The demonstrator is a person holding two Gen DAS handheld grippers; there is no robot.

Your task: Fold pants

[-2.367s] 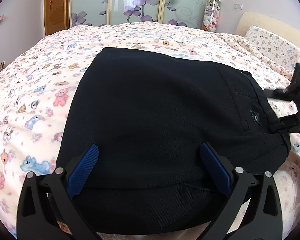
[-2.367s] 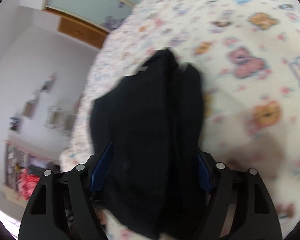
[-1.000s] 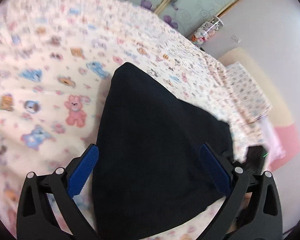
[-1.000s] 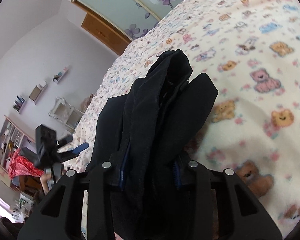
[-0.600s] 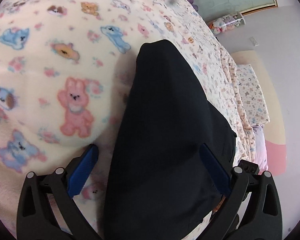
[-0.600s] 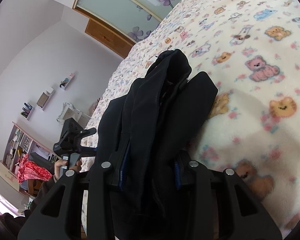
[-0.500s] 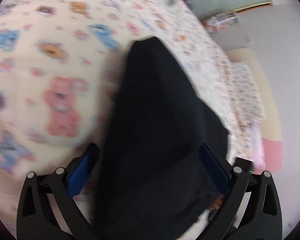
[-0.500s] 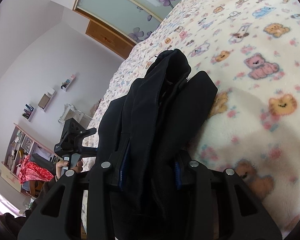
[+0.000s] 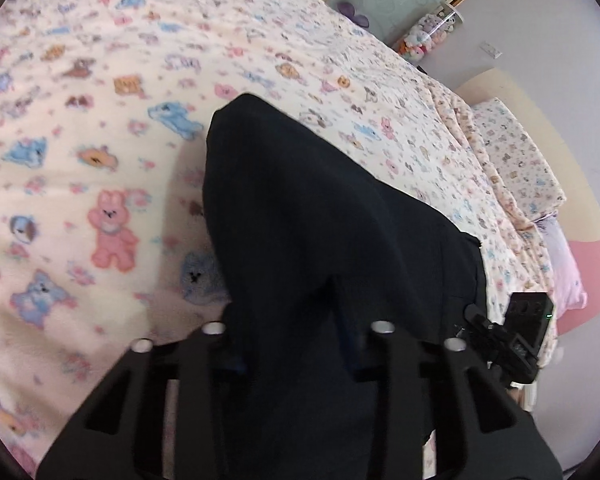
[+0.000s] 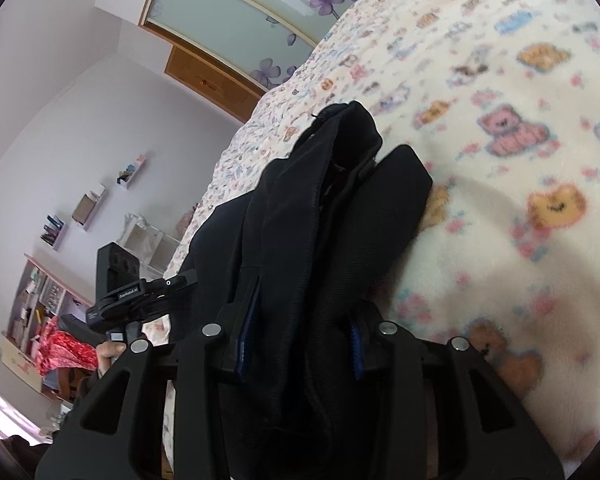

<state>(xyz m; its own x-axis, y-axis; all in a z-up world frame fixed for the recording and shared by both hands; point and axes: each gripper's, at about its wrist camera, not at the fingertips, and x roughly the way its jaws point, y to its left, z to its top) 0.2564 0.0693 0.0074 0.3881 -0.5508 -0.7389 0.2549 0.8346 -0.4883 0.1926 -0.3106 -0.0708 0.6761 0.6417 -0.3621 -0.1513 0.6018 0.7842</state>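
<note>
The black pants (image 9: 320,220) lie folded on the bed and bunch up between both grippers. My left gripper (image 9: 296,344) is shut on one edge of the pants, with cloth hiding the pads. My right gripper (image 10: 300,340) is shut on the thick waistband end of the pants (image 10: 332,200), which rises in folds above the jaws. The right gripper (image 9: 512,340) shows at the lower right of the left wrist view. The left gripper (image 10: 140,292) shows at the left of the right wrist view.
The bed has a cream blanket (image 9: 100,160) printed with cartoon animals. A pillow (image 9: 516,156) and headboard (image 9: 572,152) are at the right. Sliding wardrobe doors (image 10: 240,12) and a wooden door (image 10: 208,80) stand behind. Shelves (image 10: 52,280) line the left wall.
My left gripper has closed from wide open onto the pants edge. My right gripper stays shut on the waistband end, and the pants have lifted slightly off the blanket.
</note>
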